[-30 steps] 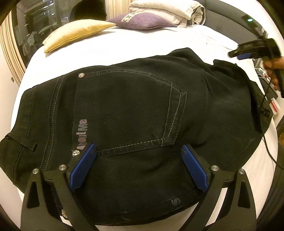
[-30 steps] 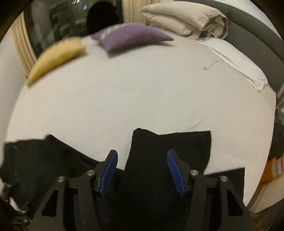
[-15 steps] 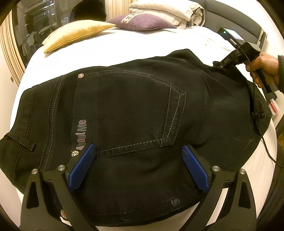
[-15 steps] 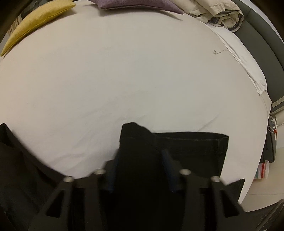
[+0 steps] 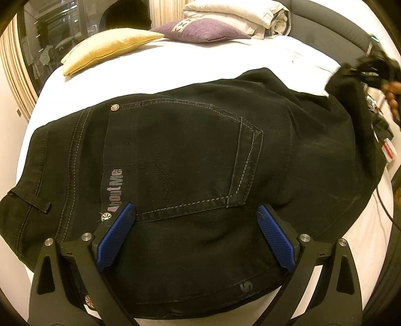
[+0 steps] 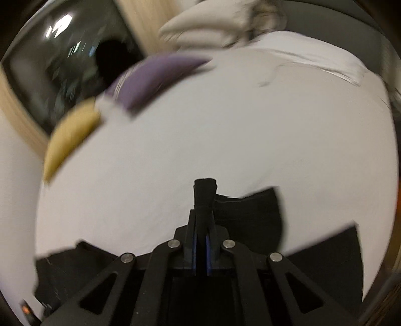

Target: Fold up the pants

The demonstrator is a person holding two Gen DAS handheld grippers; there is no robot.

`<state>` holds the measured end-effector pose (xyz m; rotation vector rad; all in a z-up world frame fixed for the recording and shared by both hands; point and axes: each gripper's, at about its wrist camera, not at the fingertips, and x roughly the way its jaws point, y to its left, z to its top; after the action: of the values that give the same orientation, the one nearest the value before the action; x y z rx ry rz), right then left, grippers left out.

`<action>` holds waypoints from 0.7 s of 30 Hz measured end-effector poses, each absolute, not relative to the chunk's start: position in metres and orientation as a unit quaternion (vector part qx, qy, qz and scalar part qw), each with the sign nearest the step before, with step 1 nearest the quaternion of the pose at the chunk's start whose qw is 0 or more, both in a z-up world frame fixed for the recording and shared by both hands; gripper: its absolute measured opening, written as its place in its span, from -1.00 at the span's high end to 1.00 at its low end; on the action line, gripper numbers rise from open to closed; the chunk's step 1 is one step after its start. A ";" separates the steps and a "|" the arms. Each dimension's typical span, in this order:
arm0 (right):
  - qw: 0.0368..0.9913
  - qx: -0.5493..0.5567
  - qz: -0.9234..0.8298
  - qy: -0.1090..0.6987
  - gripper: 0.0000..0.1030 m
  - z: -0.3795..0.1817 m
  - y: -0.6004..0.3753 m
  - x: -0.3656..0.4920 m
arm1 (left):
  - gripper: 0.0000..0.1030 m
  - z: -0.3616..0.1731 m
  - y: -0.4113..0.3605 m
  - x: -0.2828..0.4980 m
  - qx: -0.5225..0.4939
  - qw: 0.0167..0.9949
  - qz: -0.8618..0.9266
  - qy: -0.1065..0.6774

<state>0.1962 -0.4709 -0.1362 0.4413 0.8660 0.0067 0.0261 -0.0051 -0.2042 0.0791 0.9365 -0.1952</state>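
Observation:
Black pants (image 5: 188,150) lie flat on the white bed (image 5: 200,65), back pocket up, waistband to the left. My left gripper (image 5: 195,225) hovers open over the seat, with its blue pads (image 5: 116,235) wide apart on either side of the pocket's lower seam. My right gripper (image 6: 201,218) has its jaws closing tight on a pinch of the pant leg (image 6: 205,186), which pokes out past the fingertips. In the left wrist view the right gripper (image 5: 373,67) is blurred at the far right, with the leg end (image 5: 351,100) lifted off the bed below it.
A yellow cushion (image 5: 107,47), a purple cushion (image 5: 200,30) and a folded duvet (image 5: 238,12) sit at the far side of the bed. A grey headboard (image 5: 338,27) curves along the right. A cable (image 5: 383,208) hangs by the right edge.
My right gripper closed from wide open onto the pant leg end, rolled and lifted it off the bed. The left gripper and the pants' seat have not moved.

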 end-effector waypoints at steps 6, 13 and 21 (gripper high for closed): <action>0.848 0.382 -0.081 0.358 0.92 -0.185 -0.575 0.096 | -0.93 -0.202 -0.005 0.027 0.031 0.888 -0.084 0.451; 0.815 0.457 -0.111 0.338 0.92 -0.244 -0.594 0.035 | -0.94 -0.198 -0.005 0.029 0.018 0.884 -0.075 0.461; 0.825 0.473 -0.103 0.290 0.92 -0.231 -0.606 0.016 | -0.95 -0.193 -0.011 0.030 0.006 0.885 -0.070 0.461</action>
<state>0.0157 -0.6065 -0.2313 1.0056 0.6165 -0.2184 0.0295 -0.0111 -0.1926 0.0124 0.9590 -0.1464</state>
